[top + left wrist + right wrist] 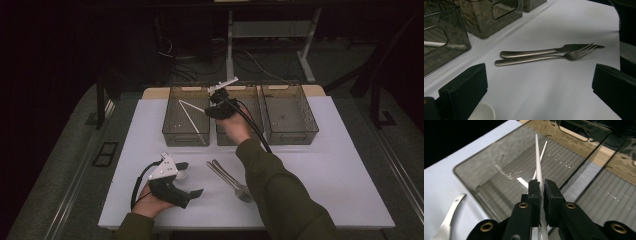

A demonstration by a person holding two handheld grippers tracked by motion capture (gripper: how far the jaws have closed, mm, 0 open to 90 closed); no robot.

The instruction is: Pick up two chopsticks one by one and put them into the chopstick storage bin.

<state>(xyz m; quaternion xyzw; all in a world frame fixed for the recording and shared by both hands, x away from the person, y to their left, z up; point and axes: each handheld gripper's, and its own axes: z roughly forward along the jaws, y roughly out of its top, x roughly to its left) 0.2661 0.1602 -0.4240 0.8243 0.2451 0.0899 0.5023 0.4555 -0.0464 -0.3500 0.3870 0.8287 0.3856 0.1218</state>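
The right gripper (540,195) is pinching a white chopstick (537,157) between its pads, and it is hovering over the left bin (170,135) of the row. The stick's long axis is running straight out ahead of the jaws, its far end pointing down into that bin, where a second white chopstick (190,116) is already lying slantwise on the ribbed floor. So the drop is looking like a matter of lowering and letting go, stick roughly alongside stick. Counting up: two chopsticks, one held and one binned; three clear bins side by side, the middle bin (250,107) and the right bin (290,114) looking bare inside. On the white table (340,170) near the person, one knife (541,51) and one fork (544,58) are lying parallel, touching. The left gripper (539,82) is resting with jaws spread wide, holding nothing, facing that cutlery and nearer to it, a small white cup (482,112) just beside it.
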